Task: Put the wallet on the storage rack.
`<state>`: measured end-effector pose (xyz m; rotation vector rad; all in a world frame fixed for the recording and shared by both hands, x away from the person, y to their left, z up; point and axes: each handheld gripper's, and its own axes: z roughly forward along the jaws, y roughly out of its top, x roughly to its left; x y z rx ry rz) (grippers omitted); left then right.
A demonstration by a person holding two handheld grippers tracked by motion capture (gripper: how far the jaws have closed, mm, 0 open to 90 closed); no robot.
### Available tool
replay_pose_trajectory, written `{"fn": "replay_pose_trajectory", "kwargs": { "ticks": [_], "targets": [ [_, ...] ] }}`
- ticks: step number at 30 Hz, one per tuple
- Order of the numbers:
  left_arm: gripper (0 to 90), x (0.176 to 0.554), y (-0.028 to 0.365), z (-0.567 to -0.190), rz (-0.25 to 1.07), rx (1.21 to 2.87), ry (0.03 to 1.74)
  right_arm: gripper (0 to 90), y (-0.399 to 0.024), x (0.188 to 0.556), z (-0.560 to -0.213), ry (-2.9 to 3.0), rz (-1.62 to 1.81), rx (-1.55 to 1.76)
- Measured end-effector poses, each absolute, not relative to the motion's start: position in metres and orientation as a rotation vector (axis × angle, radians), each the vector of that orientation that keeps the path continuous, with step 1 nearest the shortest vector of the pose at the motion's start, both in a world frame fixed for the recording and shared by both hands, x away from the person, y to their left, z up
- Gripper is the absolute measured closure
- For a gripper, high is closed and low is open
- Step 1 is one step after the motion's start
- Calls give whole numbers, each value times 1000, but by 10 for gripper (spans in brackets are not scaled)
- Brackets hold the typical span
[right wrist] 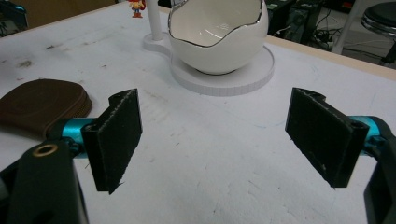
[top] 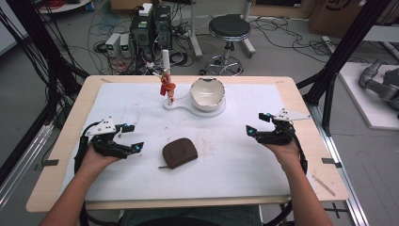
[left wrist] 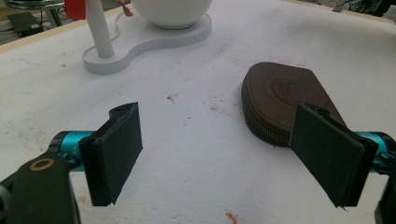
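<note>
Nearest the high camera, the person's forearms hold the left tool and right tool low over the white-covered worktop, each with its jaws spread wide apart and gripping nothing. Between them, closer to the left tool, the flat brown leather zip pouch lies on the cover; in the left gripper view it sits just ahead of the far jaw. Behind stands a white egg-shaped ceramic bowl on a white base with a post. Being so flat, the pouch may slide away or slip out if the jaws close only on its rounded edge.
</note>
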<state>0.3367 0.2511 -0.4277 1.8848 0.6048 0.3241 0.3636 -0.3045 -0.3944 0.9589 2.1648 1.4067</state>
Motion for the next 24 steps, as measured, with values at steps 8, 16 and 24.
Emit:
{"fn": "replay_pose_trajectory", "kwargs": {
  "ticks": [8, 16, 24],
  "targets": [
    [171, 327, 252, -428, 307, 1904, 580, 189, -304, 371, -399, 2161, 1413, 975],
    [171, 321, 232, -431, 242, 1967, 497, 188, -303, 375, -401, 2172, 1403, 969],
    [213, 315, 210, -438, 191, 2080, 386, 189, -303, 375, -402, 2173, 1400, 967]
  ]
}}
